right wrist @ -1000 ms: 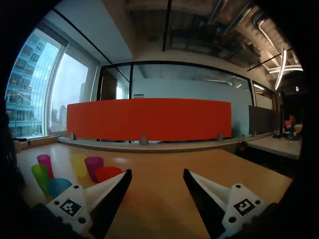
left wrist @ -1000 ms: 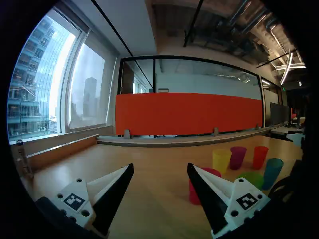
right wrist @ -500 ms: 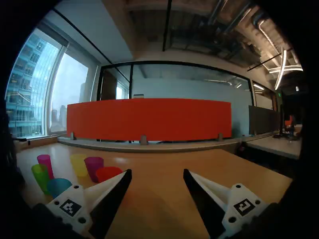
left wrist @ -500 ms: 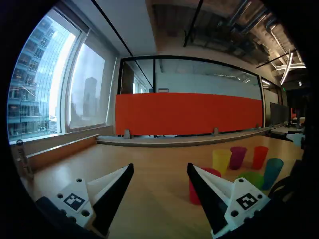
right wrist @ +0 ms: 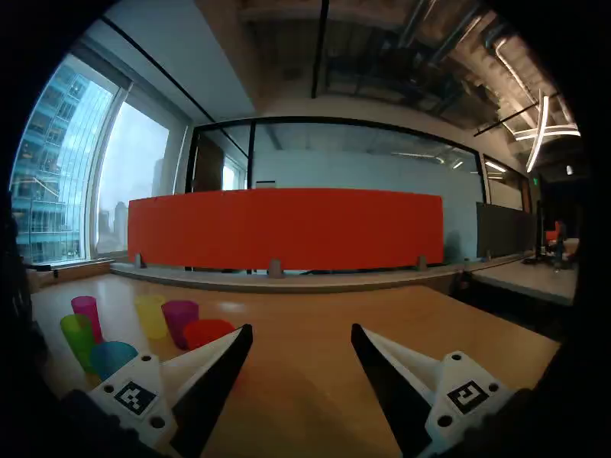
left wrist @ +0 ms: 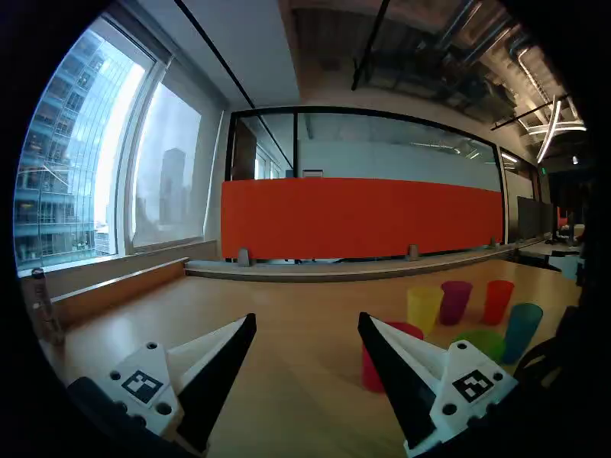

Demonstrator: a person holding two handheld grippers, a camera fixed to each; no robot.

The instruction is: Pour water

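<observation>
Both pairs of jaws stand wide apart with nothing between them: the left gripper (left wrist: 305, 317) and the right gripper (right wrist: 300, 328) each hover low over the bare wooden table (left wrist: 290, 305). In the left gripper view the red cup (left wrist: 370, 372) is nearest, half hidden behind the right-hand finger. Beyond it stand the green cup (left wrist: 481, 342) and teal cup (left wrist: 523, 328), and farther back a row with the yellow cup (left wrist: 424, 305) and purple cup (left wrist: 456, 300). In the right gripper view the same cluster sits off to the left, beside and behind that gripper's left-hand finger, so the cups lie between our two hands. They look like small, tapered plastic tumblers, translucent and brightly coloured, standing upright and close together, some perhaps touching. We cannot tell which of them holds water. We judge them light and thin-walled, likely to flex or pop out if squeezed hard, with smooth sides that could slip. A full one would be heavier and quick to slop. We would take one around the mid-wall, below the rim, choosing one at the edge of the group so that a finger does not knock its neighbours. Behind the table runs an orange partition (left wrist: 359, 217), with tall windows (left wrist: 76, 168) to the left.
</observation>
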